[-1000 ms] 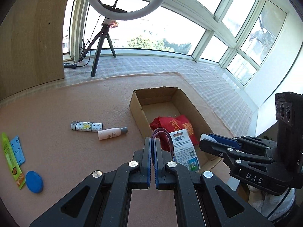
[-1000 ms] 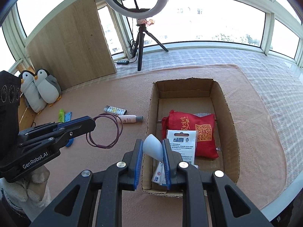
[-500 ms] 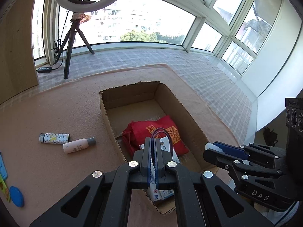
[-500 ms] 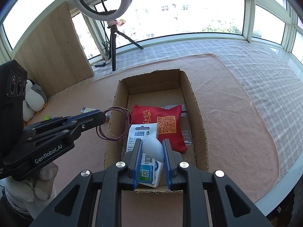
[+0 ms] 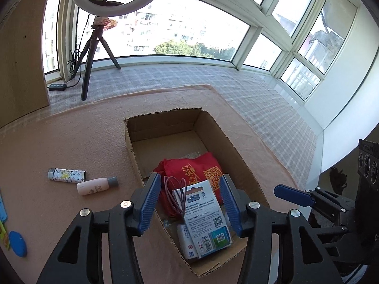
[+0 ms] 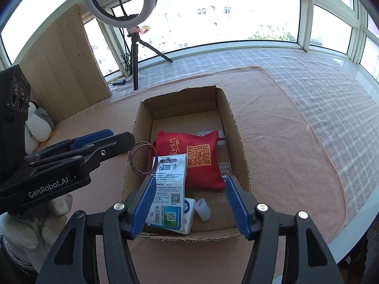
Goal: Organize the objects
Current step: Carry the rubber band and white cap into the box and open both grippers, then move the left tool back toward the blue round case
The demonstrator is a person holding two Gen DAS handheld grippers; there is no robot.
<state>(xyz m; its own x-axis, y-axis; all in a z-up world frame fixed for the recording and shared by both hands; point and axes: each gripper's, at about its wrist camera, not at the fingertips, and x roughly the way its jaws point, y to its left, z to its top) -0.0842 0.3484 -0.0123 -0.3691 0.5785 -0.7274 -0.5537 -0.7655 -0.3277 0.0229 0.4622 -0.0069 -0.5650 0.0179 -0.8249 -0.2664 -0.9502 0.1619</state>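
Note:
A cardboard box (image 5: 135, 146) (image 6: 239, 146) sits on the tan mat. It holds a red pouch (image 5: 189, 168) (image 6: 196, 151) and a white printed card pack (image 5: 206, 215) (image 6: 169, 187). A thin purple loop (image 5: 175, 194) (image 6: 142, 158) lies on the pouch and pack by the box's left wall. A small white cap (image 6: 203, 209) rests on the box floor near the front wall. My left gripper (image 5: 190, 203) (image 6: 119, 136) hangs open over the box's front left, holding nothing. My right gripper (image 6: 191, 203) (image 5: 291, 196) is open above the cap.
Left of the box on the mat lie a patterned lighter (image 5: 66, 174), a pink bottle (image 5: 97, 185), a blue disc (image 5: 17, 246) and flat packets at the edge. A ring light on a tripod (image 6: 135, 71), a wooden board (image 6: 64, 71) and a plush penguin (image 6: 38, 127) stand behind.
Both grippers moved over the box and opened. The left let go of the purple loop and the right let go of the white cap; both now lie in the box.

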